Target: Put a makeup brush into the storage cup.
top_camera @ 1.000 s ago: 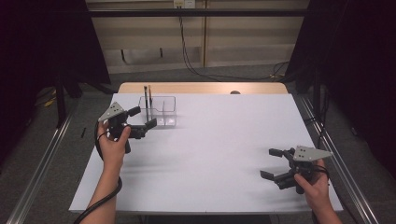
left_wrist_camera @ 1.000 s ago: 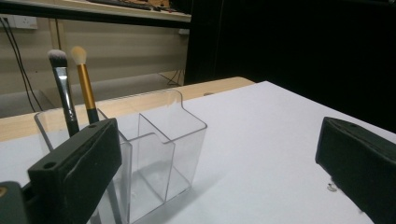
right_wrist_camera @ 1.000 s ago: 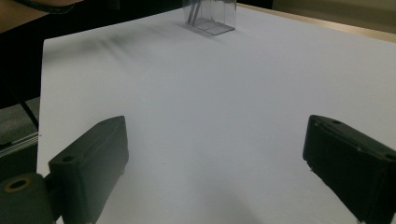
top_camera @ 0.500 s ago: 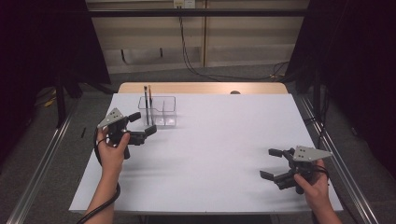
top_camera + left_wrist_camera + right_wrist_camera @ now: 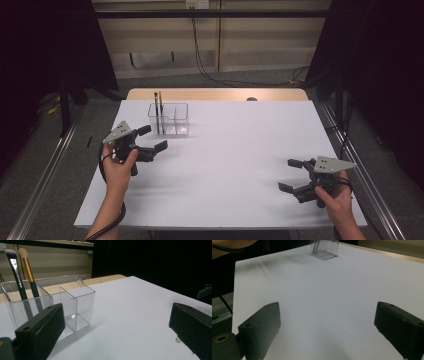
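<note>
White table in a dim room: two makeup brushes stand in a clear organiser far left. Left gripper and right gripper gape empty; seemingly nothing remains to place.

The counter is plain white with a pale wood strip along its far edge. Beyond the left gripper's black fingers stands a clear, colourless organizer holding two brushes: one with a dark handle and grey-white bristles, one gold over dark green with cream bristles. The right gripper is black under a grey plate.
</note>
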Demonstrator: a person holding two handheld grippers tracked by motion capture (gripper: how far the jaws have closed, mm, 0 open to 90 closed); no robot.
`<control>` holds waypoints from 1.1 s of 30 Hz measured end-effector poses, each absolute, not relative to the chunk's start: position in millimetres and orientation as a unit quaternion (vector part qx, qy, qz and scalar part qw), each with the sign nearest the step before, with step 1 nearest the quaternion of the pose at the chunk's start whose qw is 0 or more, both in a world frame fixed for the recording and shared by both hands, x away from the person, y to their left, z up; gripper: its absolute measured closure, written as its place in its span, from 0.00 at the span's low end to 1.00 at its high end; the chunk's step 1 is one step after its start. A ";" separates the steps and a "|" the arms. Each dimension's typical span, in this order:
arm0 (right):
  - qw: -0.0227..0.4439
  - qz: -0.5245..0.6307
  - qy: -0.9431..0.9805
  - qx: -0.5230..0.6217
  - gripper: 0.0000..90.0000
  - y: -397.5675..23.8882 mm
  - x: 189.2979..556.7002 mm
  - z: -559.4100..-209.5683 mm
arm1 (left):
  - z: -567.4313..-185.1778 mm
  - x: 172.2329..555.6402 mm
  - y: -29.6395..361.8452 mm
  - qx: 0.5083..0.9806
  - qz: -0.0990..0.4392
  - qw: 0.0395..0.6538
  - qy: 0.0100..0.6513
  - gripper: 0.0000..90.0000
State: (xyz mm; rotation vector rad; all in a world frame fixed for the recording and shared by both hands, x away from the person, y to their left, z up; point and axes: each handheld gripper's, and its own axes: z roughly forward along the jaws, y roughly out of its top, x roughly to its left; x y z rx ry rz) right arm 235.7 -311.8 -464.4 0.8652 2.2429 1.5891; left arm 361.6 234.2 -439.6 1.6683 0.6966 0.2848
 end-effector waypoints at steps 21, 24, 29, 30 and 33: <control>0.132 0.546 0.772 0.298 0.07 -311.0 235.3 -463.9 | -445.6 343.7 242.8 0.733 0.120 0.599 0.300 0.00; 0.131 0.545 0.772 0.300 0.07 -311.4 235.2 -464.2 | -446.8 341.3 243.2 0.738 0.120 0.594 0.297 0.00; 0.132 0.546 0.772 0.299 0.07 -311.8 235.4 -464.0 | -447.7 338.1 243.0 0.743 0.120 0.590 0.293 0.00; 0.132 0.545 0.772 0.299 0.07 -311.9 235.3 -464.1 | -447.9 337.7 243.4 0.742 0.119 0.591 0.293 0.00; 0.133 0.546 0.771 0.299 0.07 -312.1 235.1 -464.0 | -447.4 335.8 245.1 0.743 0.121 0.591 0.292 0.00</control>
